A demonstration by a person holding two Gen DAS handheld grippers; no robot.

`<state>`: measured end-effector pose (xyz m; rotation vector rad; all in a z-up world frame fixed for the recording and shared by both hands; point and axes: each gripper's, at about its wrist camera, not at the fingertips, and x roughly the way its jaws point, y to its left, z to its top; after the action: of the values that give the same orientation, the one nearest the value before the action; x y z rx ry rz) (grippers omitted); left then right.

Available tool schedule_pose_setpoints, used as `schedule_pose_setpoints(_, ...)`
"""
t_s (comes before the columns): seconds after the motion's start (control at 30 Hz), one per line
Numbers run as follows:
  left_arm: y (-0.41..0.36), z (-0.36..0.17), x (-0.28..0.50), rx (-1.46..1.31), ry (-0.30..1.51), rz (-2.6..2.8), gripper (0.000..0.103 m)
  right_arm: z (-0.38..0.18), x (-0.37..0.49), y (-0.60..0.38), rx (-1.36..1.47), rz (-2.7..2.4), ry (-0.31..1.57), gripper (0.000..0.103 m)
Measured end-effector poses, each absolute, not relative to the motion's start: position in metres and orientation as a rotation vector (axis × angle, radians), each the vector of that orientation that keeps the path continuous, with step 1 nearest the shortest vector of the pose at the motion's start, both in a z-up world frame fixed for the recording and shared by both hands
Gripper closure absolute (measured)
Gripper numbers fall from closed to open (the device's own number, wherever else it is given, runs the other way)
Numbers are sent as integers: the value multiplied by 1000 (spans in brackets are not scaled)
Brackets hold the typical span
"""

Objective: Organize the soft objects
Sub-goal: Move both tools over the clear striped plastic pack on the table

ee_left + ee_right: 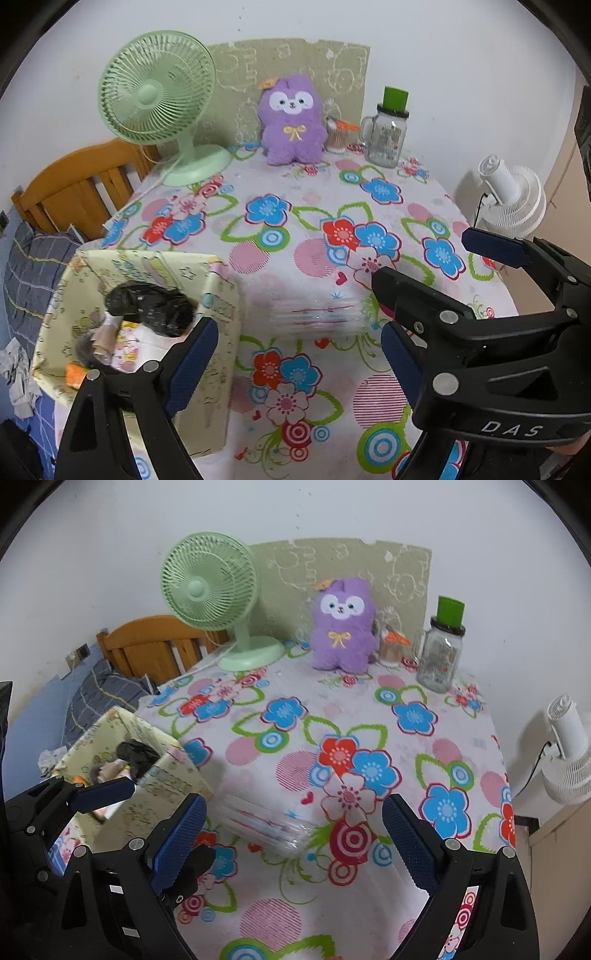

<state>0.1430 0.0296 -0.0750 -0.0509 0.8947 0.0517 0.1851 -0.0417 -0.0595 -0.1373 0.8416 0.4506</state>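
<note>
White wall and a bed headboard (147, 646) are framing a bench (369, 716) that is wearing a loud flowered cloth, with the sorting of soft things looking partly done. At far left, a pale patterned fabric box (218, 295) is sitting at the bench's near-left corner and already holding a jumble: a black bundle (147, 306), some printed cloth and an orange scrap (what each piece is cannot be made out). Just right of the box, a clear stack of what appear to be plastic-wrapped packs (317, 314) is lying on the cloth, blurred and seemingly still waiting. Further back, between a green desk fan (157, 88) and a glass mug-jar with a green cap (386, 136), a purple plush toy (291, 118) is standing upright against the wall board, well apart from the box and apparently not yet put away.

Both sets of tongs are hovering over the near edge with nothing between their blue pads: the left tongs (299, 354) are gaping wide beside the box, and the right tongs (291, 842) are likewise spread, straddling the clear stack from above without touching it. By this reading, the plush and the stack are the work remaining.
</note>
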Motion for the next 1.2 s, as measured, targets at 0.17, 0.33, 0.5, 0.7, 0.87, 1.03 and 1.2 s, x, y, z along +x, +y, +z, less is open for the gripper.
schedule_pose_setpoints(0.17,24,-90,155,-48,928,32,12,-75,193,-49,-131,431,869,6)
schedule_pose_setpoints(0.33,19,-104,167,-47,959,19,12,-88,204,-52,-127,425,891,5)
schedule_pose_setpoints(0.5,16,-117,177,-30,977,27,12,-101,212,-56,-113,419,915,5)
schedule_pose_setpoints(0.7,4,-125,182,63,958,43,11,-108,211,-62,-108,399,908,5)
schedule_pose_setpoints(0.87,-10,-135,187,37,999,-41,11,-112,206,-69,-97,407,903,5)
schedule_pose_setpoints(1.03,-12,-158,202,18,1059,-19,11,-128,213,-76,-124,387,935,5)
schedule_pose_setpoints(1.2,-6,-171,210,8,1082,11,11,-142,221,-84,-100,386,959,5)
